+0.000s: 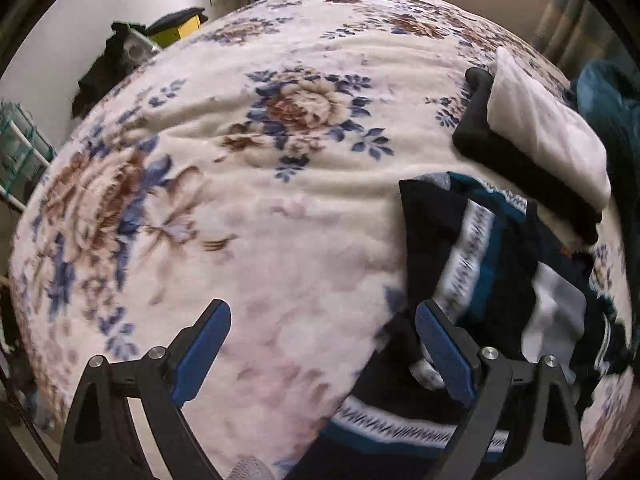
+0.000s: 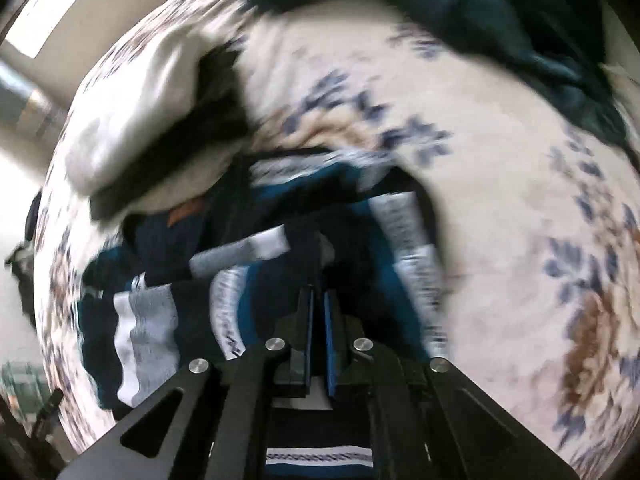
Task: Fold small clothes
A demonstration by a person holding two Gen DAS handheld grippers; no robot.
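A crumpled dark navy garment with teal and white patterned bands (image 1: 480, 264) lies on a floral blanket (image 1: 248, 184) at the right. My left gripper (image 1: 320, 320) is open and empty just above the blanket, its right finger (image 1: 444, 352) over the garment's edge. In the blurred right wrist view the same garment (image 2: 280, 248) fills the middle, and my right gripper (image 2: 318, 296) is shut on a fold of it. A folded stack, white piece (image 1: 540, 128) on a black piece (image 1: 504, 160), lies behind the garment; it also shows in the right wrist view (image 2: 136, 120).
A dark teal cloth heap (image 2: 480, 20) lies at the far side of the blanket, also at the right edge of the left view (image 1: 612, 104). Beyond the bed's far left corner are dark items and a yellow box (image 1: 176, 28). A teal rack (image 1: 20, 144) stands at left.
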